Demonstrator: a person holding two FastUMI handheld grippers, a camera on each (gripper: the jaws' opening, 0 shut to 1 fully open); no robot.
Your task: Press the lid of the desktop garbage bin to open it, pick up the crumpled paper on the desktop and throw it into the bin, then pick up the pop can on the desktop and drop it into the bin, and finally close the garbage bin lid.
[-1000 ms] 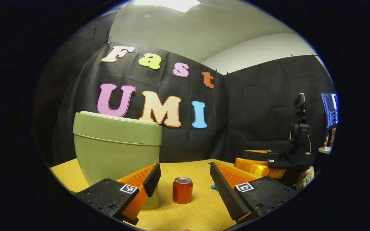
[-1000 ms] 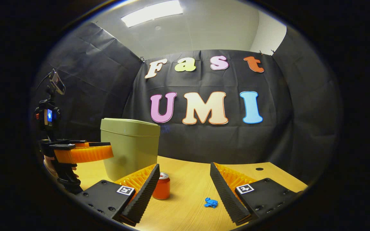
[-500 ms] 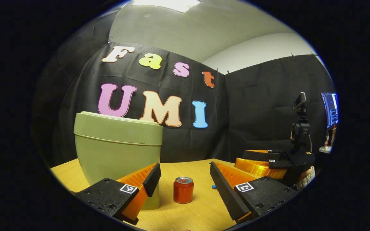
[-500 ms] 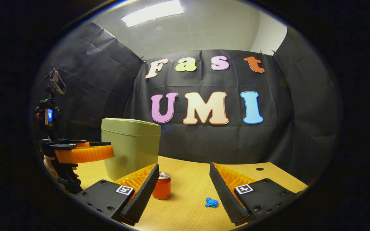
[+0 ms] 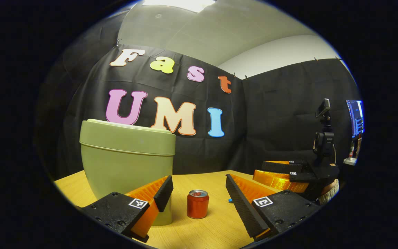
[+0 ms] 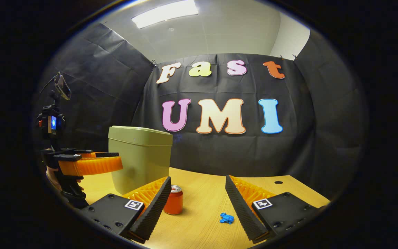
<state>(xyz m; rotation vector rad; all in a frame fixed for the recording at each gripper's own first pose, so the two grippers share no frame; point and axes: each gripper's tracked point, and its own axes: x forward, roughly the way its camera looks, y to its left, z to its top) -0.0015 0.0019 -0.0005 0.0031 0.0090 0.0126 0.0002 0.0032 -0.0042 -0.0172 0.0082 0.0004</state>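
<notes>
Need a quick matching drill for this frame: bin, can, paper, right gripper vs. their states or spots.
Things:
1. olive-green plastic bin
2. red metal pop can
3. small blue crumpled paper
4. right gripper

States:
A. lying between the right gripper's open fingers
B. lid shut
C. open, holding nothing
D. standing upright beside the bin

Pairs: 1-B, 2-D, 3-A, 4-C

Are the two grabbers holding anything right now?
No, nothing. The left gripper and the right gripper are both open and empty. The can and the blue paper ball sit untouched on the table.
</notes>
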